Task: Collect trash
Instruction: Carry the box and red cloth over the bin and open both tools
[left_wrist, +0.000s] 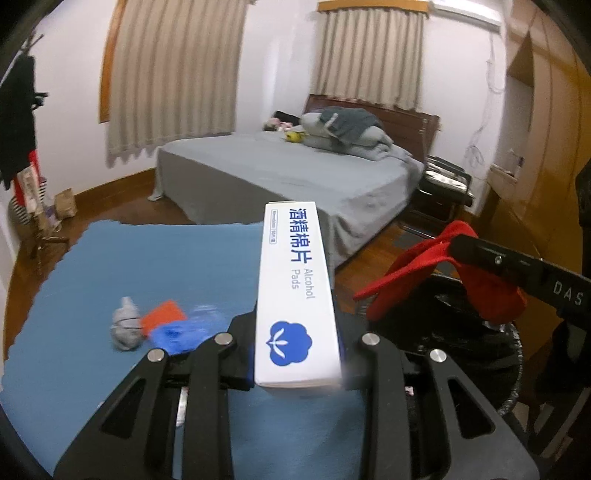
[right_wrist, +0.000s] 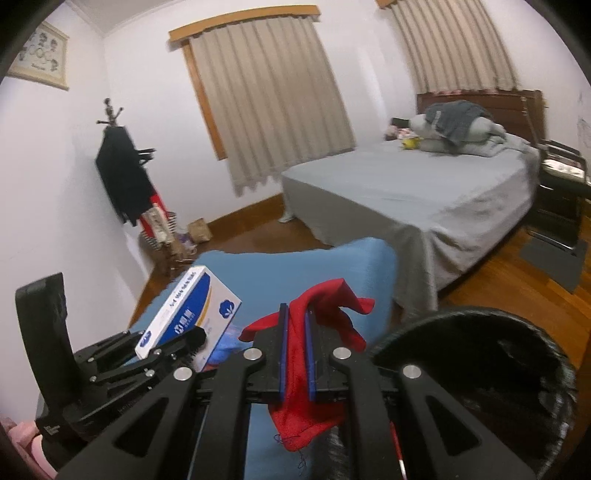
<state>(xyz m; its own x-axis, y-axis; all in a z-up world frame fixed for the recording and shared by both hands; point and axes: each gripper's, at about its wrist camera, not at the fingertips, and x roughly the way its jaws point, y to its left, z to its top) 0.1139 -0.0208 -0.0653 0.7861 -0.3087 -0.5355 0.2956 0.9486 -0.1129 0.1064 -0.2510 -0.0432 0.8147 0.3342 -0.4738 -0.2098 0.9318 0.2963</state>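
My left tongs (left_wrist: 295, 332) clamp the alcohol-pad box (left_wrist: 295, 288); right tongs (right_wrist: 295, 354) pinch the red cloth (right_wrist: 325, 317), black bin (right_wrist: 480, 387) at four o'clock. Neither dropped yet. Grey wad (left_wrist: 125, 328), orange scrap (left_wrist: 164, 314), blue wrapper (left_wrist: 184, 330) remain on the tabletop (left_wrist: 110, 266), at nine o'clock.

This is a home bedroom. A bed (right_wrist: 424, 192) with a grey sheet and piled bedding stands against a wooden headboard (right_wrist: 480, 98); beige curtains (right_wrist: 273, 96) hang behind the bed, a coat stand (right_wrist: 118, 166) left of it, on wooden flooring (right_wrist: 517, 280).
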